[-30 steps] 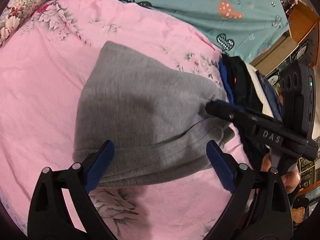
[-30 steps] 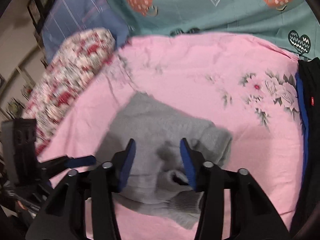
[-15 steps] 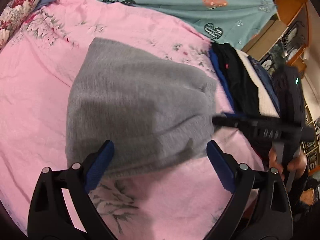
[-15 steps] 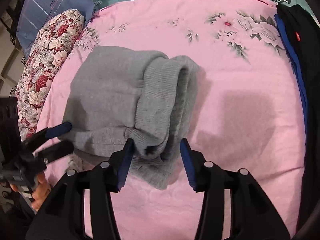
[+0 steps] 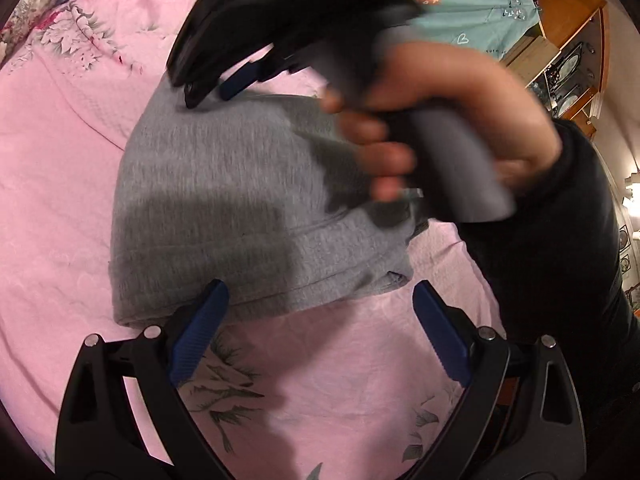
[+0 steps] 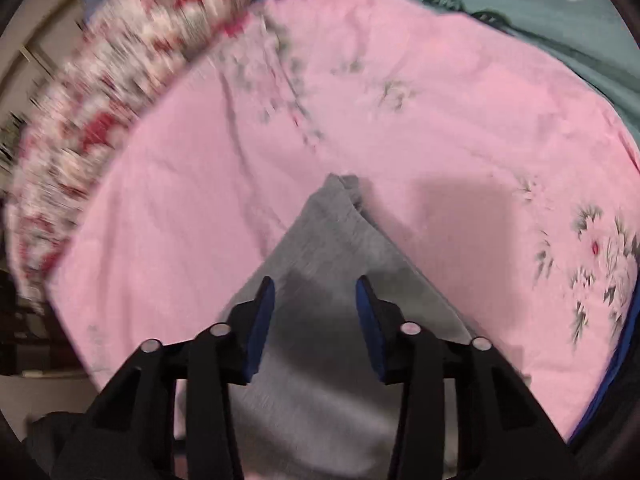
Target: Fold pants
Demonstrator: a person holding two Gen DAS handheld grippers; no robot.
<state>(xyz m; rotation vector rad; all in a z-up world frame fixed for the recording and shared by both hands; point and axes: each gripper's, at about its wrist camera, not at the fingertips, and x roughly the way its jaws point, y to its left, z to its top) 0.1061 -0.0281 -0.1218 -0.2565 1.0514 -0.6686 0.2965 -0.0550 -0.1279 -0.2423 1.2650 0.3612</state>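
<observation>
Lying folded, grey pants [image 5: 224, 216], under right hand-held gripper [image 6: 316, 300], jaws apart

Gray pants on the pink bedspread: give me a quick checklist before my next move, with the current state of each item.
1. Gray pants lie as a compact folded bundle on the pink bedspread: ok.
2. Left gripper open, fingers straddling the near edge, nothing clamped: ok.
3. Right gripper open over the cloth, no fabric between the pads: ok.
4. Right gripper tips in the left wrist view reach the far corner of the bundle; touching or just above: cannot tell, blurred.
5. Near right corner shows loose, uneven layers: not ok.
6. Right hand blocks the bundle's right side: cannot tell.
</observation>
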